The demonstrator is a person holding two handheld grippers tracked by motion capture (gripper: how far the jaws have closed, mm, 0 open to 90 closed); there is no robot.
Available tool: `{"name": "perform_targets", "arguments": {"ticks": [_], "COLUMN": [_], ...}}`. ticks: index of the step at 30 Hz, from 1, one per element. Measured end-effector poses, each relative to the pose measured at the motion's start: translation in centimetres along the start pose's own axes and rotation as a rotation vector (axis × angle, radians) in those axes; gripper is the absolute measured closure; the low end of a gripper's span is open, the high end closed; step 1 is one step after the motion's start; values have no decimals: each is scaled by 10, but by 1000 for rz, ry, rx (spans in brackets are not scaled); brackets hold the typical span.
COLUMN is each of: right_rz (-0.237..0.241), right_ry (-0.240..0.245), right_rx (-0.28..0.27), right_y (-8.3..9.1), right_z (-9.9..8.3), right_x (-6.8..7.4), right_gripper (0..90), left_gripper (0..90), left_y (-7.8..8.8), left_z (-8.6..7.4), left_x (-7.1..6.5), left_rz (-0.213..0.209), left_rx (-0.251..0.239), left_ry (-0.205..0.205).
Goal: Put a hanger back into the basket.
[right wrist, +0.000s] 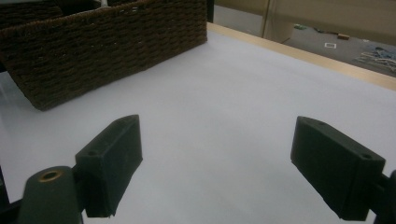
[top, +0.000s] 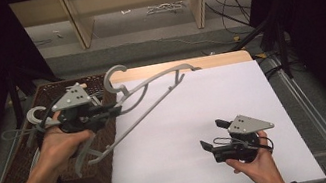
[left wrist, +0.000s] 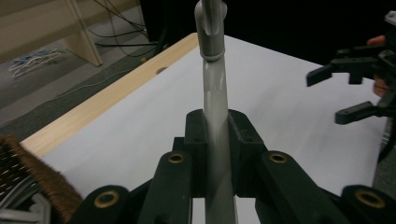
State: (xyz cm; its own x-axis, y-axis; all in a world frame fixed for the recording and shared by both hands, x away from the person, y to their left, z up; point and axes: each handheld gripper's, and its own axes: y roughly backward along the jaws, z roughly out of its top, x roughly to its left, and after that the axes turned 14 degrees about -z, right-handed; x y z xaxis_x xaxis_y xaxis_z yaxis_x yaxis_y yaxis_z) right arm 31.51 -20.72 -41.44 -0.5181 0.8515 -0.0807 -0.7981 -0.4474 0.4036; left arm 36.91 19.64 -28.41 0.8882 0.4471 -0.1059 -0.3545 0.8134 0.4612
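While my left gripper (top: 113, 111) clamps its fingers (left wrist: 196, 140) on the grey hanger (top: 151, 93), I carry it above the basket (top: 22, 167) and out over the table (top: 196, 116), gripping the thin bar near the hook so the long arm swings free of the wicker; more hangers (top: 36, 116) lie in the basket behind; my right gripper (top: 212, 136) waits low over the table, fingers (right wrist: 114, 158) spread with nothing between them, probably ready to take the far end and steady it.
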Motion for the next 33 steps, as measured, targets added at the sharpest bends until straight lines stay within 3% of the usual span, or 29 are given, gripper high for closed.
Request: {"name": "perform_targets", "arguments": {"ticks": [6,8,11,19,26,33], "right_rz": [6,10,12,8,8,10], "right_ry": [1,2,7,8,9,9], "right_rx": [6,-9,13,14,11,17], "right_y": [1,-1,0,0,-1,-2], "right_z": [-2,-3,-3,-4,-5,-5], "right_x": [1,1,1,1,2,2], "right_gripper": [175,176,175,176,175,176], "left_gripper": [797,797,797,797,797,797], "left_y": [23,26,36,54,66,77], "left_z": [-14,-16,-25,-40,-56,-67], "left_x": [29,33,47,71,84,92], "left_rz": [83,101,139,188,223,245], "left_rx": [-21,-19,-30,-54,-61,-65], "left_ry": [36,35,54,53,93,108]}}
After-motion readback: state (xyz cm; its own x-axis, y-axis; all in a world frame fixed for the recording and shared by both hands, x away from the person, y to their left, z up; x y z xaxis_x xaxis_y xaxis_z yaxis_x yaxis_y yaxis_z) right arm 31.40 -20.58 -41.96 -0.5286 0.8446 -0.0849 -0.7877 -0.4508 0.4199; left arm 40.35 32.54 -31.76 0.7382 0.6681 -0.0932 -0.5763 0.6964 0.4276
